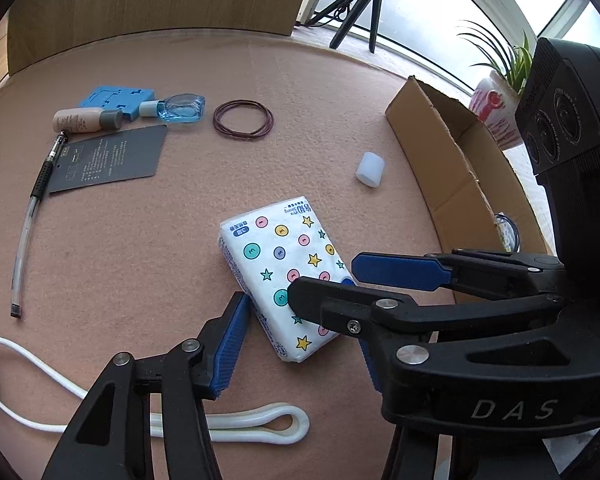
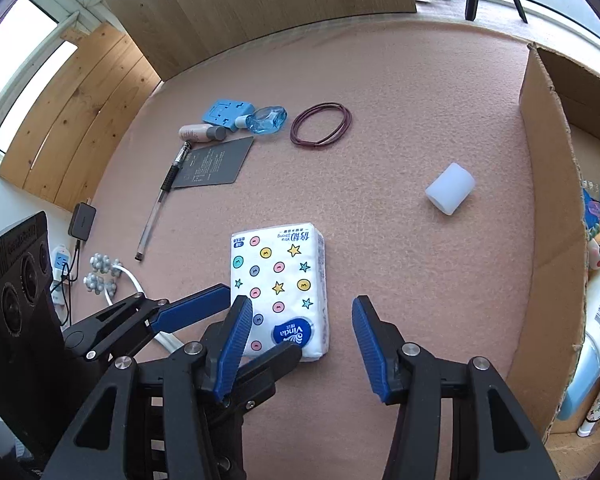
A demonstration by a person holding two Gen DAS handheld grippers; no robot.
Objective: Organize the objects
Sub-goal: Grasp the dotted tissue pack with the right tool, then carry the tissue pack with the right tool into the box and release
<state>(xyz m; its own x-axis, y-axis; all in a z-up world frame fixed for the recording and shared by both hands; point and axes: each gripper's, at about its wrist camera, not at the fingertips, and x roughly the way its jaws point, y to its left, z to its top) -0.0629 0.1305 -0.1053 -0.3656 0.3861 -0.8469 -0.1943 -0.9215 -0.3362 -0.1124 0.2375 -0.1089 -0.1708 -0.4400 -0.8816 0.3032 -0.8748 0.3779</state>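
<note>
Both grippers point steeply down over a table covered in pink felt [image 2: 400,92], with wooden panelling and bright windows behind. The cardboard box [image 2: 548,184] stands open at the table's right edge, its corrugated wall raw-edged, with toys and packets inside. The left gripper [image 1: 300,344] and the right gripper [image 2: 300,344] meet from opposite sides at the near end of the tissue pack [image 2: 280,280]. Each has black linkage arms and ribbed blue pads, and each stands about half open. The pack lies flat on the felt partly between both pairs of jaws; it is soft white plastic printed with coloured dots and stars. Whether any pad presses on it cannot be told. A dark grey card [image 1: 108,158] lies at the far left, overlapping a clear pen [image 1: 28,216]. Near them lie a blue plastic piece [image 1: 116,100], a beige bottle [image 1: 86,120], a blue glass bottle [image 1: 178,108] and looped maroon bands [image 1: 243,120]. A small white cylinder [image 2: 450,194] lies alone near the box.
</note>
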